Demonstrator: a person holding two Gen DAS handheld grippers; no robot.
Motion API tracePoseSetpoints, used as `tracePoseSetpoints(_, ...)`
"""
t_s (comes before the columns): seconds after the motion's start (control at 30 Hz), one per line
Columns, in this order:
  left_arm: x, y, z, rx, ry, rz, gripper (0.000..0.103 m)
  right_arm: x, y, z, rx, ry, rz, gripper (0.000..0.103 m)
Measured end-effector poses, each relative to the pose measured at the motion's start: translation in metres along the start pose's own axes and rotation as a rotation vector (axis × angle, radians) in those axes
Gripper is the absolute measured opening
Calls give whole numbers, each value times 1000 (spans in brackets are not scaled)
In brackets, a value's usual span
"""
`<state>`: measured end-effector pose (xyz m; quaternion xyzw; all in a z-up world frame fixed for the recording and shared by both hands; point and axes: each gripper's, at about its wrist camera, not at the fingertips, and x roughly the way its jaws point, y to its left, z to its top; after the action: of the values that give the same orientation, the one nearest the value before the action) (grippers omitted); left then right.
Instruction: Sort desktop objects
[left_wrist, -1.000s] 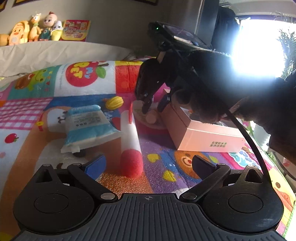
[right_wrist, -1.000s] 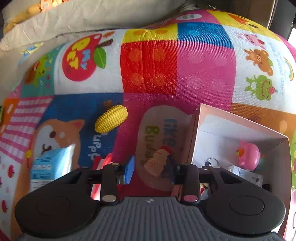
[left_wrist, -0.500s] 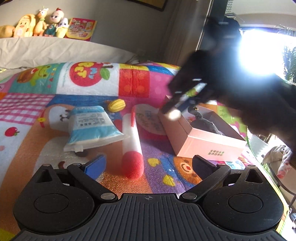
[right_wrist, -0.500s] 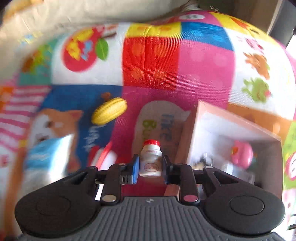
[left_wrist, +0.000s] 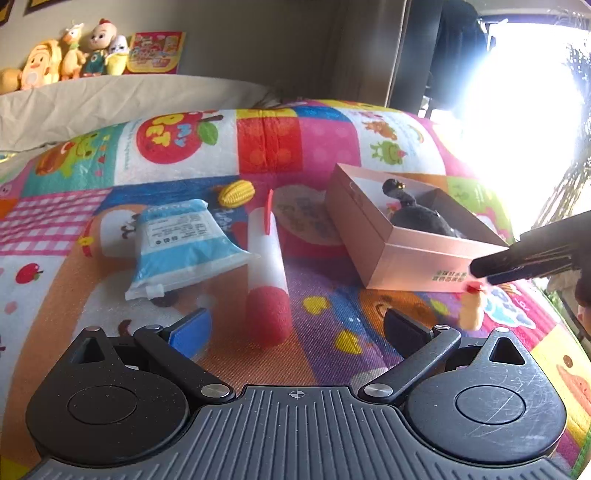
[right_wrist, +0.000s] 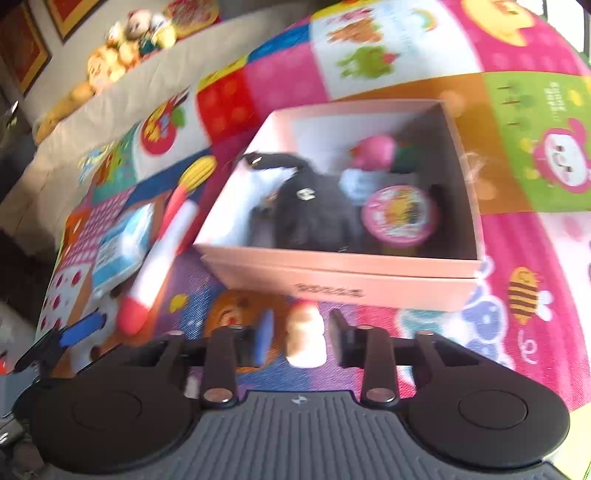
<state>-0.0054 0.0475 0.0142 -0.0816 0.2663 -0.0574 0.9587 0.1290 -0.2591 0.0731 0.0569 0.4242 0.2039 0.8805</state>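
A pink box (left_wrist: 406, 254) (right_wrist: 343, 273) stands on the colourful play mat and holds a dark plush toy (right_wrist: 314, 214), a pink toy (right_wrist: 373, 151) and a round pink tin (right_wrist: 400, 214). A small cream bottle with a red cap (right_wrist: 304, 336) (left_wrist: 471, 312) sits between the fingers of my right gripper (right_wrist: 299, 338), in front of the box; there are gaps on both sides of it. My left gripper (left_wrist: 295, 328) is open and empty above the mat. A white roller with a red end (left_wrist: 267, 269), a blue pouch (left_wrist: 181, 247) and a yellow corn toy (left_wrist: 236, 193) lie left of the box.
Plush dolls (left_wrist: 62, 59) line a shelf behind a beige cushion (left_wrist: 110, 103). Bright window glare (left_wrist: 524, 122) fills the right side. The mat (left_wrist: 325, 332) extends in front of the box.
My right gripper lifted the small bottle from the mat left of the box and swung right and back to the box's near side. Its jaws now stand wider around the bottle.
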Motion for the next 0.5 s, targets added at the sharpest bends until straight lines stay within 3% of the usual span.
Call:
tracePoseSetpoints(0.07, -1, -2, 6, 24, -3, -10, 101, -11, -8, -11, 12, -88, -36, 50)
tracePoseSetpoints(0.13, -2, -5, 28, 70, -47, -13, 90, -22, -12, -28, -13, -188, -115, 67)
tracePoseSetpoints(0.17, -1, -6, 43, 103, -70, -2, 79, -25, -13, -36, -22, -222, -143, 73)
tracePoseSetpoints(0.2, 3, -7, 59, 136, -88, 17, 78, -27, -14, -44, -28, -245, -156, 80)
tracePoseSetpoints(0.3, 40, -4, 105, 241, -97, 79, 84, -28, -18, -62, -36, -280, -152, 80)
tracePoseSetpoints(0.4, 108, 4, 133, 303, 10, 162, 77, -27, -19, -73, -19, -334, -149, 82)
tracePoseSetpoints(0.5, 169, 14, 140, 330, 157, 194, 69, -25, -22, -78, 22, -370, -169, 85)
